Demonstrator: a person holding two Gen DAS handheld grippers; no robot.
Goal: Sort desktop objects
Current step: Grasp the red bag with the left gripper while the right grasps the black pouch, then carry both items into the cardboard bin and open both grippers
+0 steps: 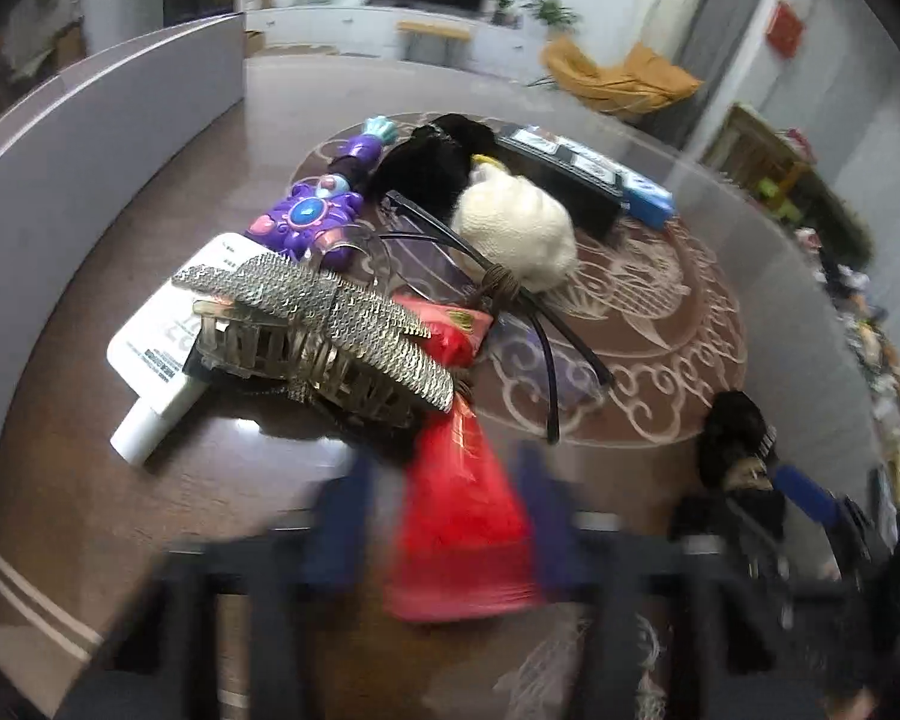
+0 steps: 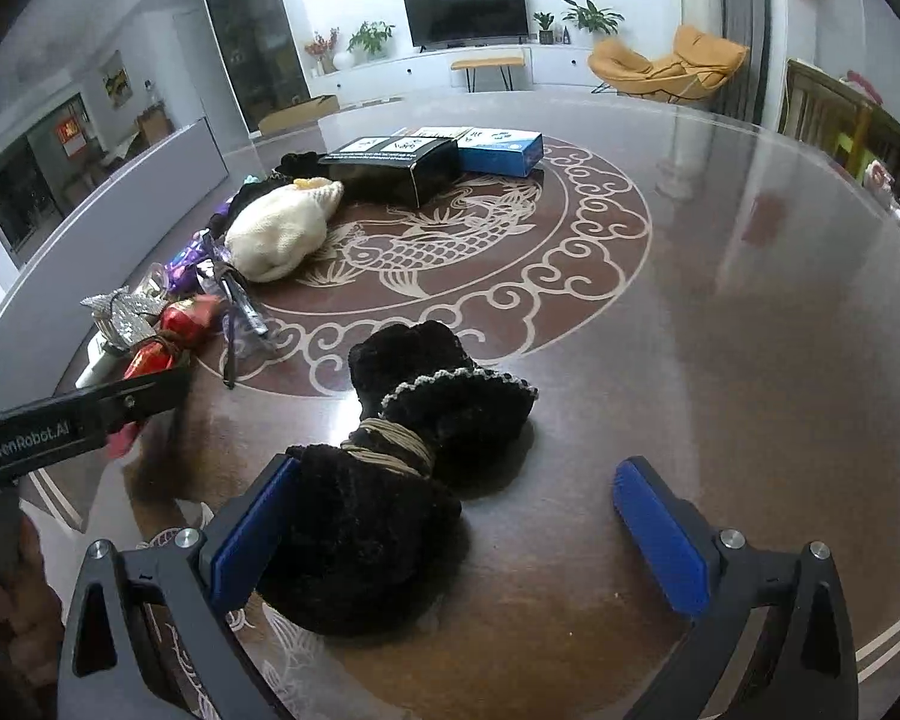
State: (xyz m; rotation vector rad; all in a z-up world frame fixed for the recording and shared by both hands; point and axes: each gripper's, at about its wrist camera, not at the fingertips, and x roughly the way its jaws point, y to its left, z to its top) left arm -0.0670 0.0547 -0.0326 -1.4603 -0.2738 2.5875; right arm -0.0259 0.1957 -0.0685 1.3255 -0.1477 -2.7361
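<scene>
Here the red pouch [image 1: 459,516] is lying at the near end of the pile, and the left gripper [image 1: 444,516] is reaching in low over the round table [image 2: 750,312] with one blurred blue pad on each side of it; the pads are sitting right against the red fabric, though the blur makes it impossible to tell whether they are actually gripping. Just beyond the pouch, a silver sequined hair clip [image 1: 324,324] is lying over a white tube [image 1: 156,360], with black-framed glasses [image 1: 450,264], a purple toy wand [image 1: 318,210] and a cream knit pouch [image 1: 516,228] crowding behind. The right gripper [image 2: 450,540] is hovering low near the table's front edge, its jaws spread wide; a black fuzzy pouch [image 2: 390,480], tied at the middle with tan cord, is lying between the blue pads [image 2: 660,540], touching the left-side one and well apart from the other. Farther back, a black box [image 2: 390,165] and a blue box [image 2: 498,150] are sitting side by side. To the right of the black pouch the tabletop is running bare out to the rim.
</scene>
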